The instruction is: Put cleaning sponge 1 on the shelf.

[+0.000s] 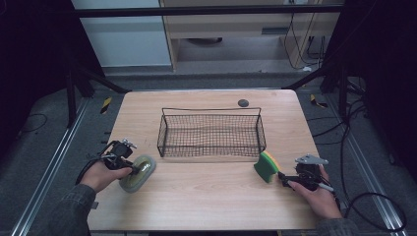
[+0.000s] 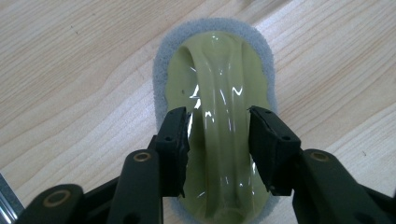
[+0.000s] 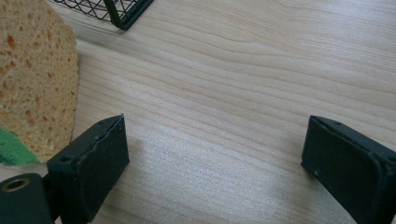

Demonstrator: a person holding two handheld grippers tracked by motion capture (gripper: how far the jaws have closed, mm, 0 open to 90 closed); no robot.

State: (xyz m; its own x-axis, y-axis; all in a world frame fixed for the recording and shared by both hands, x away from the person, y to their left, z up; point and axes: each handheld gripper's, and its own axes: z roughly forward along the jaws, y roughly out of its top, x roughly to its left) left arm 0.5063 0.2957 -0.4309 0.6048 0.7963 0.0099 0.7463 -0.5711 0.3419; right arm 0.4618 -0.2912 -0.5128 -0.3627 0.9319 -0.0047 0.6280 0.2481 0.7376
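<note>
In the high view, the left gripper (image 1: 132, 169) is sitting at the lower left of the frame, its jaws reaching onto the scrubber (image 1: 138, 172), an oval pad with a pale green handle lying flat on the table (image 1: 206, 196), while the right gripper (image 1: 281, 178) is resting at the lower right, just beside the sponge (image 1: 268, 166), which is standing on edge near the right corner of the wire basket (image 1: 211, 132) in the middle of the frame. The basket is holding nothing, so I am judging that the work is at its picking-up stage, with the scrubber being taken first; the next move is calling for a firm squeeze on the handle ridge, a lift, and a carry up and over the basket's near rim. In the left gripper view, the jaws are straddling the glossy ridge of the scrubber (image 2: 219, 121) at the centre of the frame, pressing on or very nearly on its sides, a grasp that the high view is leaving too small to read. In the right gripper view, the jaws are standing wide apart over bare wood, gripping nothing, with the sponge (image 3: 37, 79) at the left edge outside the left jaw and a corner of the basket (image 3: 116, 11) at the top left; this view is revealing the sponge's porous yellow face and green strip.
</note>
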